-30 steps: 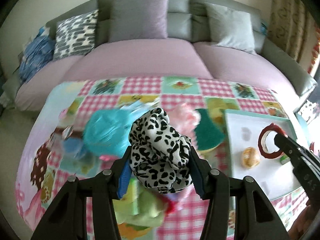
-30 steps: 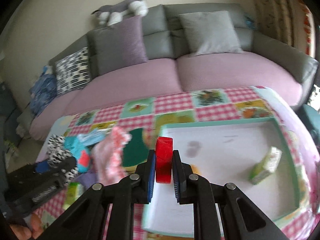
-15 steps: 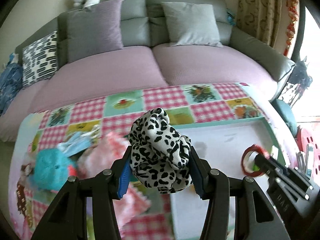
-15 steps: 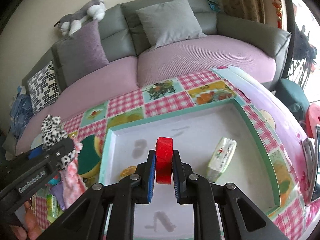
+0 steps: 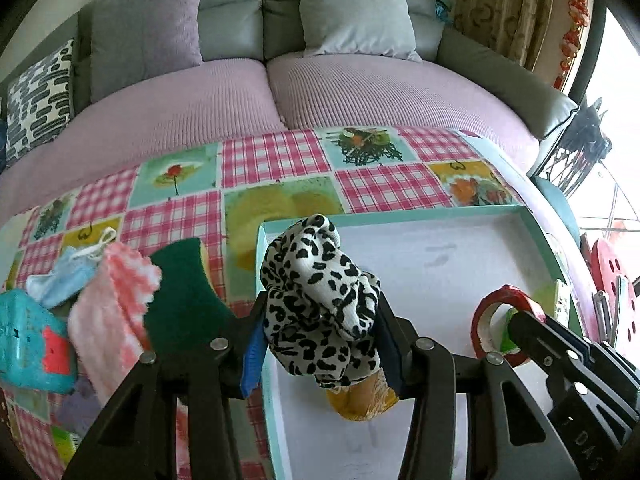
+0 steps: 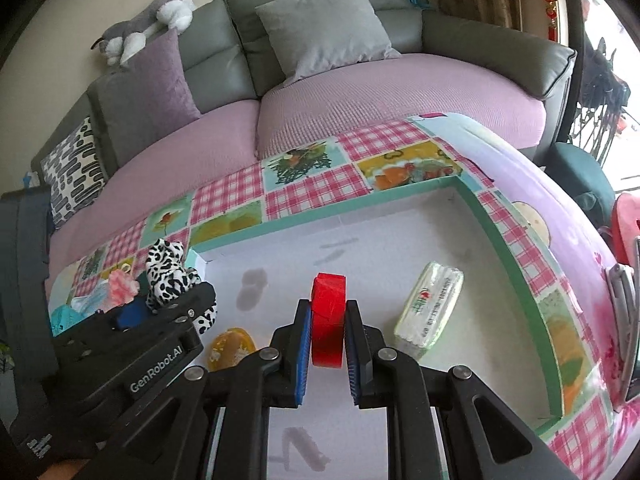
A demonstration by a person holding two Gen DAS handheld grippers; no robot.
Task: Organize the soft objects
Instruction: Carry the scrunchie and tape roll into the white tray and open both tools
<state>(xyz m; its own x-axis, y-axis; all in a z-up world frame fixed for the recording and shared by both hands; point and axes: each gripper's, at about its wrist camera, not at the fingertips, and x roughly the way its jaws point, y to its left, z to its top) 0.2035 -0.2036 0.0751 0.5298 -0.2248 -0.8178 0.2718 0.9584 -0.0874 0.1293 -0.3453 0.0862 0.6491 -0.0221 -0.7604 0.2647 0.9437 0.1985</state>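
My left gripper is shut on a black-and-white leopard-print cloth and holds it over the left end of the teal-rimmed white tray. The cloth also shows in the right wrist view. My right gripper is shut on a red tape roll above the tray floor. The roll shows in the left wrist view. A yellow pouch and a green tissue pack lie in the tray.
Left of the tray on the checked tablecloth lie a green sponge, a pink fuzzy cloth, a blue mask and a teal pack. A pink-cushioned sofa stands behind the table.
My left gripper has carried the leopard cloth rightward from above the pile to over the tray's left end. My right gripper has moved with the tape roll further over the tray.
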